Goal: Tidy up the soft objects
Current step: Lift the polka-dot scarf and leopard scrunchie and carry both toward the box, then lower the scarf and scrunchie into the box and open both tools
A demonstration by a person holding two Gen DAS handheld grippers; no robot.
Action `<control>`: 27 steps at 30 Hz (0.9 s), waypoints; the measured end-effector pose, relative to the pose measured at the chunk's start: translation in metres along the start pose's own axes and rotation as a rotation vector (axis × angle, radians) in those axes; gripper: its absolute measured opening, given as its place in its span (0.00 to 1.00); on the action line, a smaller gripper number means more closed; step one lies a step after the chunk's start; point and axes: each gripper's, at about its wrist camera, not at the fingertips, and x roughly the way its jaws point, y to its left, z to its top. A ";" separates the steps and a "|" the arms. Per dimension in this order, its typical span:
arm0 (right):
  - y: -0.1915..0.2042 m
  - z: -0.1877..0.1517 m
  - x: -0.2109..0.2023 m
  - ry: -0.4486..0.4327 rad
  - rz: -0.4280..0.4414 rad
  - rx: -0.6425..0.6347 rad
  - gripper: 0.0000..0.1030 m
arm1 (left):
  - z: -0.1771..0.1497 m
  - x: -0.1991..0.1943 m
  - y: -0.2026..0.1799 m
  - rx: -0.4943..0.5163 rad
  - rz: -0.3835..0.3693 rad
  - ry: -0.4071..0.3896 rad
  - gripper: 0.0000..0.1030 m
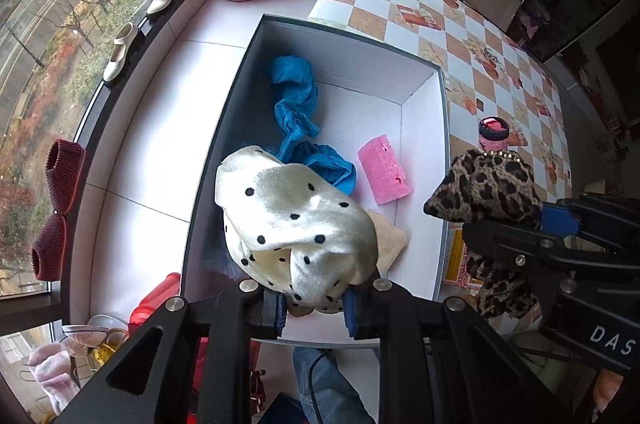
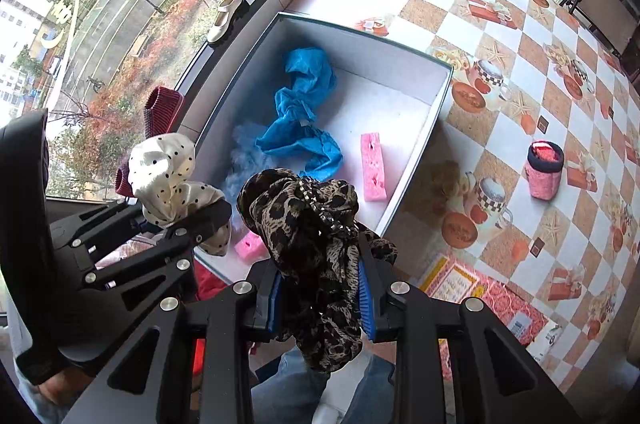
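The left tongs (image 1: 314,308) are pinching a cream satin cloth with black polka dots (image 1: 296,220), which bunches above their blue pads and hangs over the near end of a large open box with dark outer walls and a white inside (image 1: 424,159). The right tongs (image 2: 322,298) are pinching a leopard-print fabric piece trimmed with small metal studs (image 2: 308,220); its long axis runs up and down through the pads, with a bunched end above them and a tail hanging below. It is held over the near right corner of the box.

Inside the box, a crumpled bright blue cloth (image 1: 298,115) stretches lengthwise from the far left corner toward the middle. Just right of its near end lies a pink rectangular sponge (image 1: 383,169), its long axis roughly along the box's length. A beige cloth scrap (image 1: 390,244) peeks out beside the dotted cloth.

The box stands next to a surface covered in an orange-and-white checked oilcloth (image 1: 472,35), where a small pink jar with a dark rim (image 1: 494,135) stands near the box's right wall.
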 end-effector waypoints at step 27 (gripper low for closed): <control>-0.031 0.047 0.031 -0.016 0.007 0.144 0.30 | 0.042 0.043 -0.001 -0.069 0.099 0.036 0.23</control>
